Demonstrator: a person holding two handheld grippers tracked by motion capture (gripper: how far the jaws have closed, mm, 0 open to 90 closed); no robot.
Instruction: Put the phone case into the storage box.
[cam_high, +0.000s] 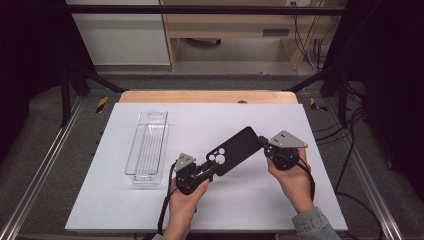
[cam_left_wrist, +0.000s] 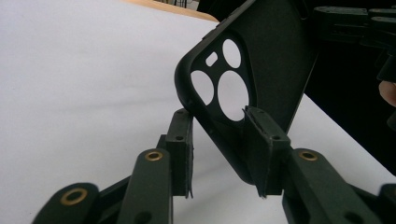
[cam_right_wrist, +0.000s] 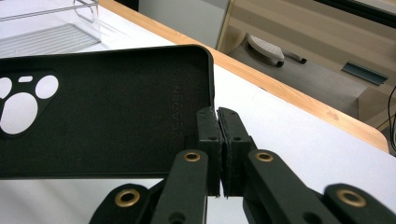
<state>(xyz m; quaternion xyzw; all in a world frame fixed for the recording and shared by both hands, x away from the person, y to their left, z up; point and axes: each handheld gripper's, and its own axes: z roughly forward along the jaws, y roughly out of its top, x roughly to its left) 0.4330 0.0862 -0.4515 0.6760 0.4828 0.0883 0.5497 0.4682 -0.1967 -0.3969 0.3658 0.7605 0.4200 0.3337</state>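
- Our right gripper (cam_high: 263, 140) is clamped narrow on the top edge of the case (cam_high: 235, 150); in the right gripper view its jaws stand almost together with the case's thin wall pinched between them.
- Our left gripper (cam_high: 210, 171) sits at the case's camera end. In the left gripper view the jaws stand part-way apart, straddling the corner below the lens holes; one pad (cam_left_wrist: 264, 140) lies against the case's inner face, the other (cam_left_wrist: 182, 140) just touches the outer rim. Whether they press yet, we cannot tell.
- The case is black, with three round holes and a small slot at one end. It hangs tilted between our two grippers, above the middle of the counter (cam_high: 300, 205), its open side toward the right gripper's camera.
- A hand (cam_high: 182, 205) holds the left gripper, another hand (cam_high: 295, 182) the right.
- Left of the case, well apart, a clear tray (cam_high: 147, 145) lies on the white counter.
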